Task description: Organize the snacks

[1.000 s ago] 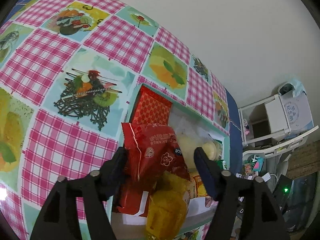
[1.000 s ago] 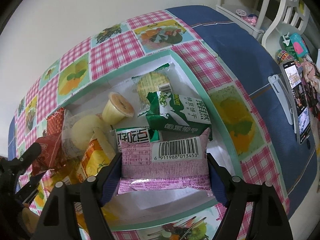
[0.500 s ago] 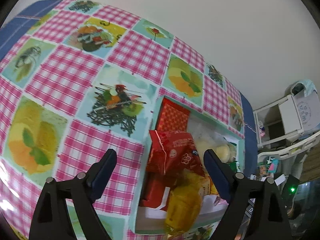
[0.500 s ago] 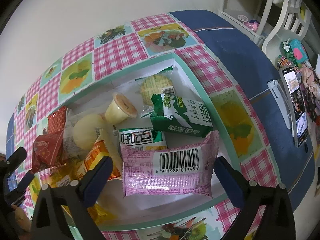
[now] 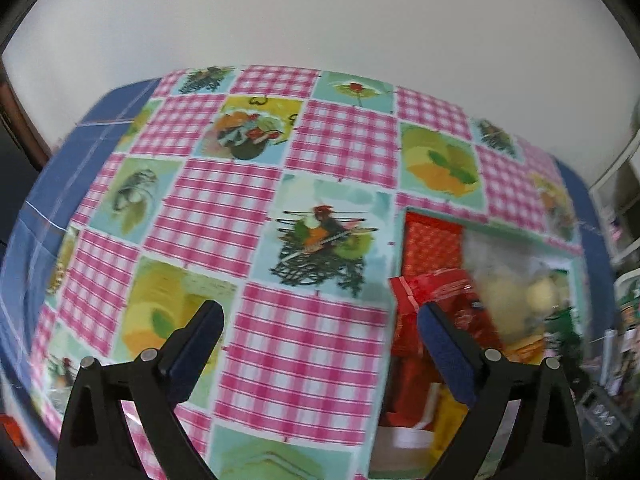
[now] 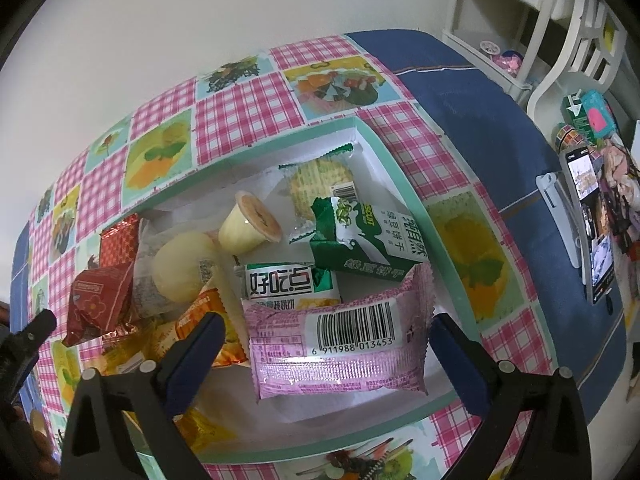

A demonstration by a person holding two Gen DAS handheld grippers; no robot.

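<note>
A white box with a teal rim (image 6: pixel 404 184) sits on the checked tablecloth and holds several snack packs. A pink barcode pack (image 6: pixel 340 344) lies at its near side, between the open fingers of my right gripper (image 6: pixel 324 344), which does not touch it. Behind it lie a green biscuit pack (image 6: pixel 372 240), a pudding cup (image 6: pixel 250 228) and a red pack (image 6: pixel 100 300). My left gripper (image 5: pixel 320 340) is open and empty over the cloth, left of the box rim (image 5: pixel 394 264); the red pack (image 5: pixel 444 296) lies by its right finger.
The pink checked tablecloth (image 5: pixel 224 208) with fruit pictures covers the table over a blue cloth (image 6: pixel 460 92). A phone on a stand (image 6: pixel 592 220) and white shelving (image 6: pixel 520 20) stand to the right. A white wall is behind the table.
Both grippers have opened and let go: the left released the red pack and swung left over the cloth, the right released the pink pack, which now lies in the box.
</note>
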